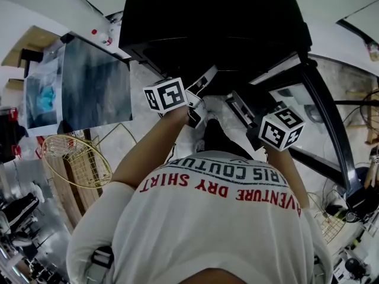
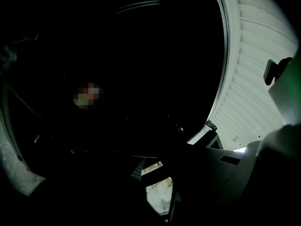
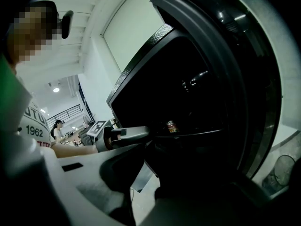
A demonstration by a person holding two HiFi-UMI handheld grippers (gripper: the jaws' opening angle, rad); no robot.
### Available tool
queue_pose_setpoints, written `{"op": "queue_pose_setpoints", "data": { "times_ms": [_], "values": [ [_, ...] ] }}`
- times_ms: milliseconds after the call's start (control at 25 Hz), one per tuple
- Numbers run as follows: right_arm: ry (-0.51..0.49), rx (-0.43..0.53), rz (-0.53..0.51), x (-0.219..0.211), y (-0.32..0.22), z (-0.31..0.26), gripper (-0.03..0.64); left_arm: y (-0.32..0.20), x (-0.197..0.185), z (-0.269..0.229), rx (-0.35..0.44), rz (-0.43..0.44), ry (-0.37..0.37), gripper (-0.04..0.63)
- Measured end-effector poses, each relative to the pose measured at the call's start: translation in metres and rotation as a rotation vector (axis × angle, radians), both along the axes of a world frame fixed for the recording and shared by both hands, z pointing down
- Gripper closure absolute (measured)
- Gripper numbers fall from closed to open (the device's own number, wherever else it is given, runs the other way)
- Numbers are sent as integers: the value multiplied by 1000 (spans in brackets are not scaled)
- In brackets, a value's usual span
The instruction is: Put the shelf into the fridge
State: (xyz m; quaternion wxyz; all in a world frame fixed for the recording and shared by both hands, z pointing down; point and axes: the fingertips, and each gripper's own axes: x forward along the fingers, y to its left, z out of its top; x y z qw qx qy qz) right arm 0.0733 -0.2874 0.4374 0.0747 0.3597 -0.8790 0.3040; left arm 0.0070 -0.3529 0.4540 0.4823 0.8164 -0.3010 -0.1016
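Observation:
The black fridge (image 1: 213, 16) stands open in front of me, its door (image 1: 323, 117) swung out to the right. Both grippers reach into its dark opening. The shelf shows only as a thin, level edge (image 3: 197, 134) inside the cabinet, faint in the left gripper view (image 2: 108, 150). My left gripper (image 1: 207, 78) is at the shelf's left end. In the right gripper view its fingers (image 3: 131, 133) meet that edge and seem closed on it. My right gripper (image 1: 237, 102) is at the shelf's right side, its jaws lost in shadow.
A yellow wire guard (image 1: 77, 158) and a grey panel (image 1: 95, 87) lie on the floor to the left. Cables (image 1: 355, 111) run on the right beyond the door. A white ribbed wall (image 2: 254, 79) rises beside the fridge. People stand far back (image 3: 57, 128).

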Motion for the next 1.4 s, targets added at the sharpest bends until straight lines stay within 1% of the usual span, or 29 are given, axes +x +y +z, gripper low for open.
{"op": "queue_pose_setpoints", "data": {
  "times_ms": [520, 600, 720, 1120, 1400],
  "values": [
    [7, -10, -10, -7, -5, 4, 543, -24, -3, -2, 35, -49, -12, 485],
    [10, -12, -9, -6, -6, 5, 543, -28, -5, 1, 43, -58, -30, 483],
    [17, -11, -11, -6, -7, 7, 543, -36, -15, 19, 50, -77, -80, 482],
    [26, -18, -12, -6, -6, 15, 544, -47, -6, 2, 84, -100, -49, 479],
    [25, -30, -5, -3, -9, 18, 544, -55, -6, 1, 92, -107, -56, 476]
  ]
}}
